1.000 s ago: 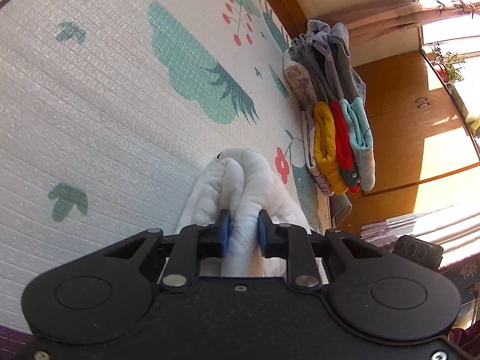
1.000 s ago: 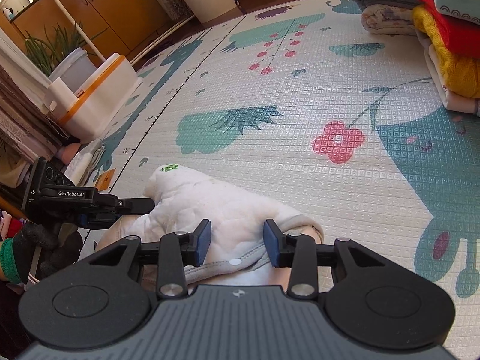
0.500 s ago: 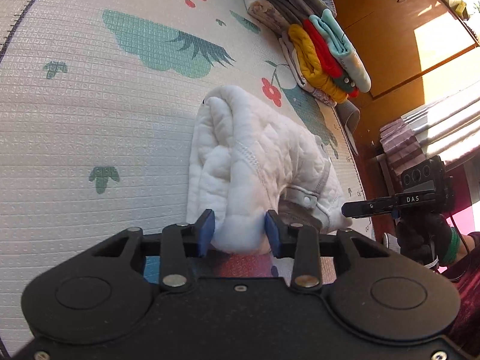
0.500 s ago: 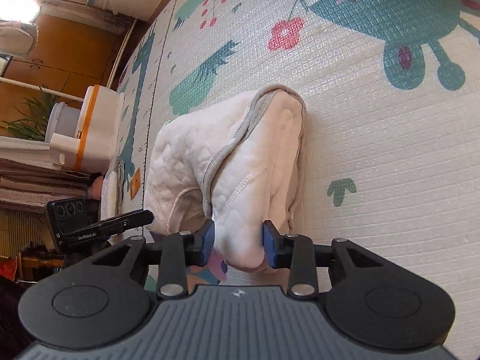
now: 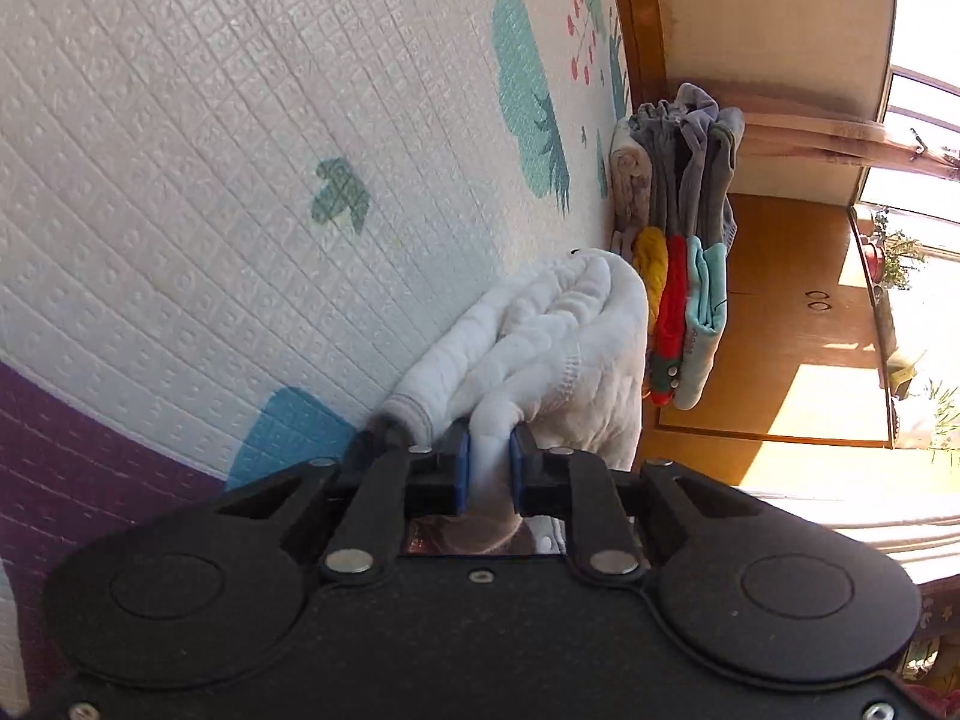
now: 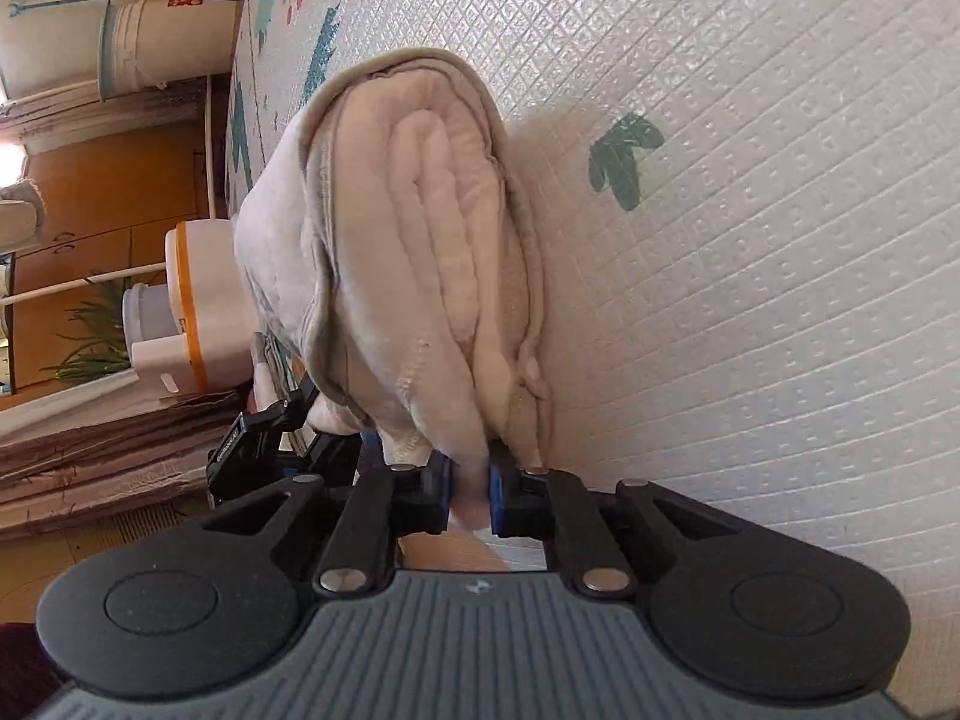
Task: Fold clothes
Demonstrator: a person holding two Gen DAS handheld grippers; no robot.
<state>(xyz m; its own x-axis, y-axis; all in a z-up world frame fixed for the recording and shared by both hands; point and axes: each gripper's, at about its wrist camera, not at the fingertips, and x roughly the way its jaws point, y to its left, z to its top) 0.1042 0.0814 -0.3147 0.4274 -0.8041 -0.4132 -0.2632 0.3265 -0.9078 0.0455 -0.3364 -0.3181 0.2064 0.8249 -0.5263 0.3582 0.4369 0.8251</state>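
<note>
A folded white quilted garment (image 5: 558,348) hangs bunched above the patterned play mat (image 5: 240,150). My left gripper (image 5: 487,468) is shut on one end of it, blue pads pinching a thick fold. In the right wrist view the same white garment (image 6: 420,240) rises in layered folds, and my right gripper (image 6: 469,489) is shut on its lower edge. The left gripper (image 6: 270,432) shows there at the garment's far side, partly hidden by cloth.
A stack of folded clothes (image 5: 678,228), grey above yellow, red and teal, sits at the mat's edge by the wooden floor (image 5: 780,312). A white and orange container (image 6: 198,312), a white bucket (image 6: 162,42) and stacked paper (image 6: 102,450) stand beside the mat.
Both grippers have closed tight on the white garment and lifted it, and both views have rolled steeply sideways. The garment now hangs bunched between them instead of lying on the mat.
</note>
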